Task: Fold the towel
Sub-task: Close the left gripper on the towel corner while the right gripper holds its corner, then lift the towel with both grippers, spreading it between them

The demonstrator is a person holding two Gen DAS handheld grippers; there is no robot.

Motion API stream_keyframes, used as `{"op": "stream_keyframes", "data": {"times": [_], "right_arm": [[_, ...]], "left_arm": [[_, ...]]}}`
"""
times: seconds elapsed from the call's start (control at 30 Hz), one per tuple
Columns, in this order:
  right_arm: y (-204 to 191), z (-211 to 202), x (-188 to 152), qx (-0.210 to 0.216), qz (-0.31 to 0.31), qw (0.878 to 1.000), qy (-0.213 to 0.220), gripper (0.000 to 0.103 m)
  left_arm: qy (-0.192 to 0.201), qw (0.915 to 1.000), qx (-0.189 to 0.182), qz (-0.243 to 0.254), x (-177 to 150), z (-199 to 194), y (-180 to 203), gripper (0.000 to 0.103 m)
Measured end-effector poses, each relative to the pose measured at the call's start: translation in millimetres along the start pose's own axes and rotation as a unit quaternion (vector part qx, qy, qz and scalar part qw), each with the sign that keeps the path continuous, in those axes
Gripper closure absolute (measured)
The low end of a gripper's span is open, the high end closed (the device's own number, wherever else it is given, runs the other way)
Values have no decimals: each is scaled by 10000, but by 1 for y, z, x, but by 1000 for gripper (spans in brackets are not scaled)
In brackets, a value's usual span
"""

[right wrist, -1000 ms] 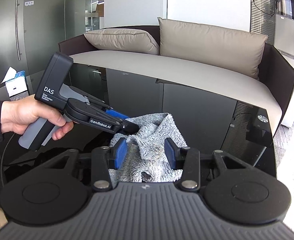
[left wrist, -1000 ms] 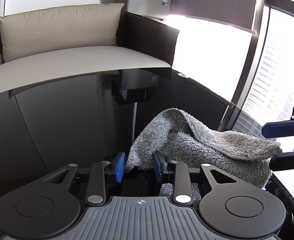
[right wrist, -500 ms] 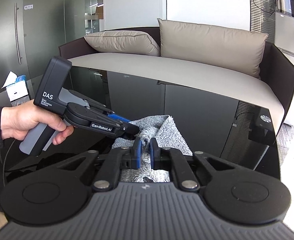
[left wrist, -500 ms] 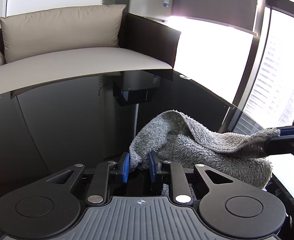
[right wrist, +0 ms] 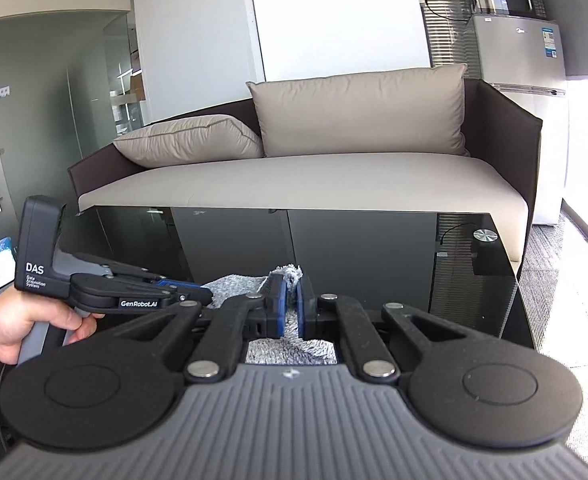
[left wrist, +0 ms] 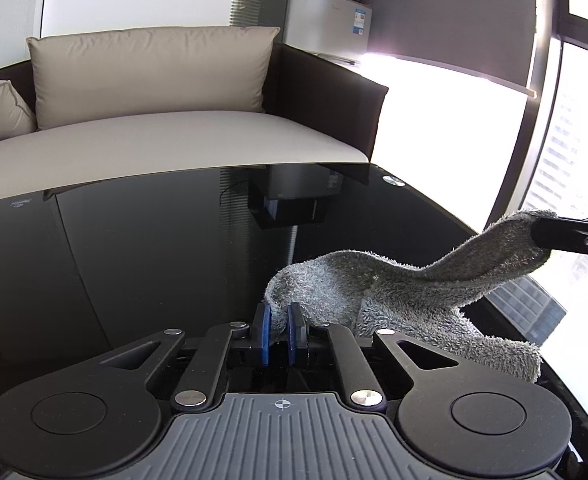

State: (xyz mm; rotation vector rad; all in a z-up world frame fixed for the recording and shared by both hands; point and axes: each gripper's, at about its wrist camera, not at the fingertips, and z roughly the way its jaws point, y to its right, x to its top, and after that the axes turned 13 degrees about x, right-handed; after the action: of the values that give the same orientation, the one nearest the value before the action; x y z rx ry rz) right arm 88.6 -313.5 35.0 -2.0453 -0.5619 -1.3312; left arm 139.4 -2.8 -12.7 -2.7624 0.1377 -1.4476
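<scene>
In the left wrist view, the left gripper (left wrist: pixel 278 330) sits at about 6 o'clock, its blue pads (left wrist: pixel 265 334) pressed nearly together on a corner of the grey towel (left wrist: pixel 394 292); the jaws have just been closing, and the cloth is pinched between them. The towel lies on the black glass table (left wrist: pixel 153 248), bunched toward 4 o'clock. From that heap one flap rises toward 3 o'clock, where the dark fingers of the right gripper (left wrist: pixel 542 232) clamp its far edge clear of the table. A beige sofa (left wrist: pixel 173 140) stands behind the table at 11 o'clock, with a small fridge (left wrist: pixel 326 24) at 12 o'clock and a bright window (left wrist: pixel 574 140) at 2 o'clock.

In the right wrist view, a hand (right wrist: pixel 9 328) at 9 o'clock grips the handle of the left gripper (right wrist: pixel 197 292), whose fingers reach toward the centre and meet the towel (right wrist: pixel 233 282) there. Just right of it, the right gripper (right wrist: pixel 289 308) holds its blue pads (right wrist: pixel 279 308) squeezed onto a fold of towel, a tuft sticking up above them. More towel shows below the jaws at 6 o'clock. The sofa (right wrist: pixel 314 184) fills the middle distance, the fridge (right wrist: pixel 518 52) at 1 o'clock.
</scene>
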Motion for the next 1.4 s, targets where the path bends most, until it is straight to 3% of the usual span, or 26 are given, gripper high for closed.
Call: {"op": "stream_keyframes", "data": {"times": [0.7, 1.4], "right_arm": [[7, 6, 34, -250, 297, 9951, 904, 98], [-13, -7, 63, -330, 138, 9887, 1457, 98]], "left_arm": [[964, 9911, 844, -356, 42, -57, -19, 96], [1524, 9814, 1000, -596, 75, -108, -26, 96]]}}
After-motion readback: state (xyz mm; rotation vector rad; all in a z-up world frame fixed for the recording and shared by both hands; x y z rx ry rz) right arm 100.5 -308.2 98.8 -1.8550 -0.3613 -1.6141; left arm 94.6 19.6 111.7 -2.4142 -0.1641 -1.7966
